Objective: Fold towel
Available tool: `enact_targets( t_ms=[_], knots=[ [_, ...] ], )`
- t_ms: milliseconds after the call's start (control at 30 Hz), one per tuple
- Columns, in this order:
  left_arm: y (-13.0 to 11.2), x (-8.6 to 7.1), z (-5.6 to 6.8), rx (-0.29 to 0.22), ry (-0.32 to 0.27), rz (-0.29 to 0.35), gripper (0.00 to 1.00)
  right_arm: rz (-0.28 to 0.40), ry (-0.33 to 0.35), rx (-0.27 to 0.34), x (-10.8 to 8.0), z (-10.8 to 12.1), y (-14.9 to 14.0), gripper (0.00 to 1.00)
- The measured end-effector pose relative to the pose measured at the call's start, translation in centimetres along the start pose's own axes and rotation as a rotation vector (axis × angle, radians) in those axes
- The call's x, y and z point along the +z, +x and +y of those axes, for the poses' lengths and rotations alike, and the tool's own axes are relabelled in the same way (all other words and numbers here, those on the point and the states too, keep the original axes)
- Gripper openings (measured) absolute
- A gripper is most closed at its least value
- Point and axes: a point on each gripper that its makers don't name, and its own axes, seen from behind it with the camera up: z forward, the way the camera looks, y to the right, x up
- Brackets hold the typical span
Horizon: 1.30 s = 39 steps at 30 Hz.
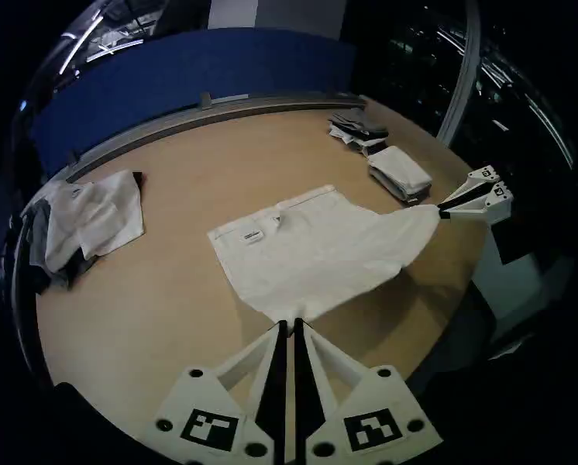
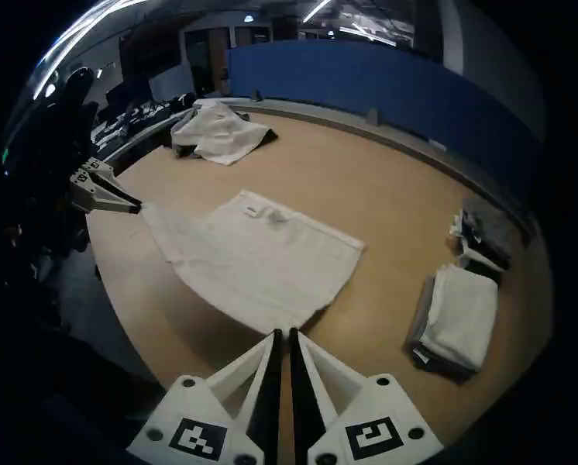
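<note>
Your left tool (image 1: 287, 325) and right tool (image 2: 283, 333) each look clamped on 1 near corner of the towel (image 1: 312, 248), which lies spread mid-way across the bench (image 1: 149, 310). The 1st fold seems in hand. Next, lift both corners evenly toward the towel's far edge.

Towel (image 1: 320, 248) corner tucked out of sight inside left gripper (image 1: 289, 324), its small tag (image 1: 250, 236) unreadable (too tiny)

No legible txt, tag (image 1: 249, 236) on towel (image 1: 328, 256) too small to read — left tongs (image 1: 289, 322) markers (image 1: 209, 430) pattern-only
</note>
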Motion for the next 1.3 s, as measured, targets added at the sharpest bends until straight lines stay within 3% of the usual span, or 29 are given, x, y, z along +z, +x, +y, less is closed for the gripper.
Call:
enact_targets(
  t_ms=[267,533,967,1300],
  knots=[
    [0.4,0.6,-0.6,-0.018,0.004,-0.002,0.06,-0.001,-0.008,0.007,0.7,0.9,0.3,0.06],
    [2.1,1.8,-2.2,-0.048,0.026,0.016,0.06,0.008,-0.023,0.010,2.0,2.3,1.9,0.07],
    [5.6,5.5,-5.0,-0.088,0.052,0.034,0.06,0.015,-0.047,0.041,6.1,5.6,4.7,0.06],
    [5.7,8.6,-6.6,-0.112,0.051,-0.005,0.06,-0.022,-0.043,0.079,9.3,7.3,4.8,0.06]
  ],
)
